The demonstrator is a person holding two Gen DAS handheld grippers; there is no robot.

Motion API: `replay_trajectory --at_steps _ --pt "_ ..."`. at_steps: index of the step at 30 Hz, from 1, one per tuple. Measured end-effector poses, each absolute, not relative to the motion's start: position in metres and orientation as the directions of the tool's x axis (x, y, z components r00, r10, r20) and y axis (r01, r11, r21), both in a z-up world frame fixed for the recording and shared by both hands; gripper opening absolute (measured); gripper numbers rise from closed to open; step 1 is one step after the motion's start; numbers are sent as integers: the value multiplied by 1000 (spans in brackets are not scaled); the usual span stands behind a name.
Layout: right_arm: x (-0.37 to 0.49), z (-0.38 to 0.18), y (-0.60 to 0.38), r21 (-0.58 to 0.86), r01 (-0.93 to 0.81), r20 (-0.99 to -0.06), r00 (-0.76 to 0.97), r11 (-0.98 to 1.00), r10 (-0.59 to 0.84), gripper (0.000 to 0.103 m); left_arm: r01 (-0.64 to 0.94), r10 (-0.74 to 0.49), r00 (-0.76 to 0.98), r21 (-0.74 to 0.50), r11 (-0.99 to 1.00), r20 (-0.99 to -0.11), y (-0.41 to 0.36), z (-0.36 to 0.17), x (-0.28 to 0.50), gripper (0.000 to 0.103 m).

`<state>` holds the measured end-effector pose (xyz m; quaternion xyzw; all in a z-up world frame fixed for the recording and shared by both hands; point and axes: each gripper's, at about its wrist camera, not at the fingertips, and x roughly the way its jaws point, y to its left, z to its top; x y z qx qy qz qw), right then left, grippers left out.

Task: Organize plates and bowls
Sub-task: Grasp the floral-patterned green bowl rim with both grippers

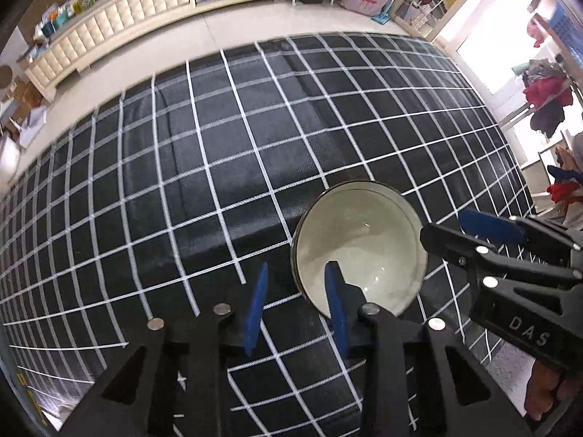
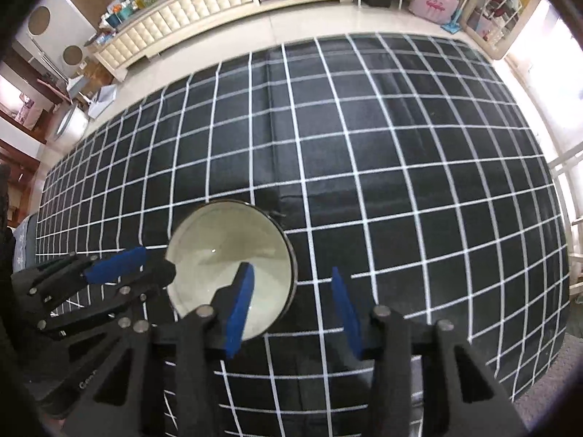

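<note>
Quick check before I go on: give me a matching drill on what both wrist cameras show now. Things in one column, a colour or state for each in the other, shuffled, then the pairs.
Things
1. bowl
2. tablecloth
3. left tongs
4. pink bag

Descriptions
A. black with a white grid
B. on the floor by the far shelves
C. pale inside, nothing in it, dark rim
D. open, right blue finger over the bowl's near rim

Pairs: 1-C, 2-A, 3-D, 4-B

The right tongs are open too, their left finger over the bowl.
</note>
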<state>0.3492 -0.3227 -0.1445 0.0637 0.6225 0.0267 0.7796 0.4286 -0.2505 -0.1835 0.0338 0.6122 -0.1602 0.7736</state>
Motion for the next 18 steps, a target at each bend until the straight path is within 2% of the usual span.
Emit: replay_trajectory --at_steps 1,6,9,13,18 --pt "350 -149 -322 126 36 -969 217 991 115 41 284 -211 185 -153 947 -960 -250 -190 432 24" --pt "351 -168 -323 131 36 -977 175 991 123 12 281 -209 158 -159 946 -965 -252 -208 438 14" --pt "350 -173 -328 157 45 -973 177 986 147 10 291 -226 157 -174 941 -961 -256 -212 436 9" --pt "348 -171 -334 164 53 -971 182 985 152 10 292 -213 166 -159 943 -963 -260 -215 435 9" --pt "348 -172 -327 102 29 -979 183 994 95 8 312 -184 176 -122 942 -967 -270 -217 435 8"
